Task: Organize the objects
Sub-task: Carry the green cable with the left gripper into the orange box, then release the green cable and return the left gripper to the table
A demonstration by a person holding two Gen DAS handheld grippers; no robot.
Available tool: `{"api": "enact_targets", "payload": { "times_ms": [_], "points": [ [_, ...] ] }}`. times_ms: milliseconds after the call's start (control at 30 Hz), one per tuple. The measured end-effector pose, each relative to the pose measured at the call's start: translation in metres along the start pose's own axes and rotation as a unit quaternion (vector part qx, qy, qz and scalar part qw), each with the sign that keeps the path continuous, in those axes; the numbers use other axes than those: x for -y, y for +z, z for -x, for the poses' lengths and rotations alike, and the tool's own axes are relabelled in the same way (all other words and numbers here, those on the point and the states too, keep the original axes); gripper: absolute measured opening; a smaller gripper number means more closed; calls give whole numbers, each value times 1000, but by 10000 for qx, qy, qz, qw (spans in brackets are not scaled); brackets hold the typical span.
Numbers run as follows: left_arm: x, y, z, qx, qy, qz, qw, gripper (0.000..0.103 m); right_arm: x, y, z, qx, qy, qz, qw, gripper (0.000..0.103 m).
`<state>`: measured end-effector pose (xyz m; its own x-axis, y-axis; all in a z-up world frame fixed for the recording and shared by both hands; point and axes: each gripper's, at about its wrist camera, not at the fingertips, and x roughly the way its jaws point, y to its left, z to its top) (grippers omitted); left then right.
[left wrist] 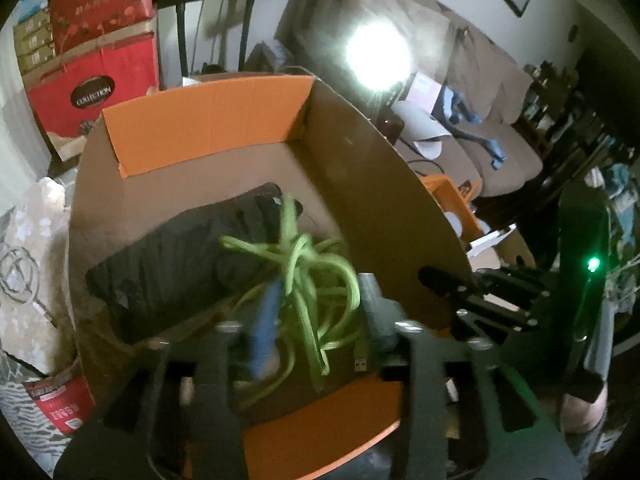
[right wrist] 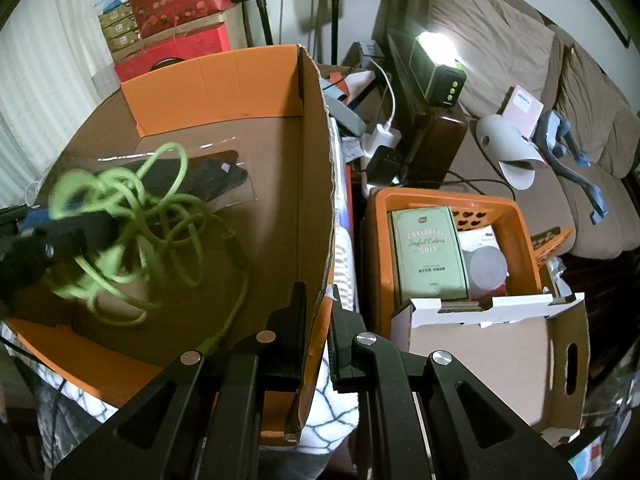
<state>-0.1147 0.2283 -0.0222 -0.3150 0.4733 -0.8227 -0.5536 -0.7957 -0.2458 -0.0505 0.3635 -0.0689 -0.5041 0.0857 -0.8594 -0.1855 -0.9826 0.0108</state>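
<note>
A tangled green cable (left wrist: 308, 280) hangs over the inside of a large brown cardboard box (left wrist: 384, 184) with orange flaps. My left gripper (left wrist: 316, 312) is spread wide around the cable, which drapes between its blue and grey fingers. In the right wrist view the cable (right wrist: 132, 216) dangles at the left gripper's tip (right wrist: 68, 232) above the box floor. My right gripper (right wrist: 318, 312) is shut on the box's right wall (right wrist: 316, 184). A black packet in clear wrap (right wrist: 216, 176) lies on the box floor.
An orange basket (right wrist: 520, 216) holding a green book (right wrist: 428, 252) and a jar stands right of the box. A smaller white-edged cardboard box (right wrist: 488, 344) sits before it. A brown sofa (right wrist: 500, 48), a lamp (right wrist: 436, 64) and red gift boxes (right wrist: 176, 0) stand behind.
</note>
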Motion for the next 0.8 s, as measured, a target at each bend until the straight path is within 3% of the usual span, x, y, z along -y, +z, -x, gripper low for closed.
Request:
{"api": "enact_targets", "payload": {
  "times_ms": [133, 300, 533, 800],
  "points": [
    [5, -2, 16, 141, 97, -137, 9998, 71, 0, 0, 0, -1, 1, -2, 10000, 8],
    [3, -5, 45, 436, 272, -217, 9984, 87, 0, 0, 0, -1, 1, -4, 10000, 8],
    [-16, -6, 70, 660, 626, -115, 9958, 95, 0, 0, 0, -2, 1, -1, 10000, 8],
    [-60, -10, 100, 882, 1062, 212, 9902, 97, 1, 0, 0, -4, 3, -3, 10000, 8]
  ]
}}
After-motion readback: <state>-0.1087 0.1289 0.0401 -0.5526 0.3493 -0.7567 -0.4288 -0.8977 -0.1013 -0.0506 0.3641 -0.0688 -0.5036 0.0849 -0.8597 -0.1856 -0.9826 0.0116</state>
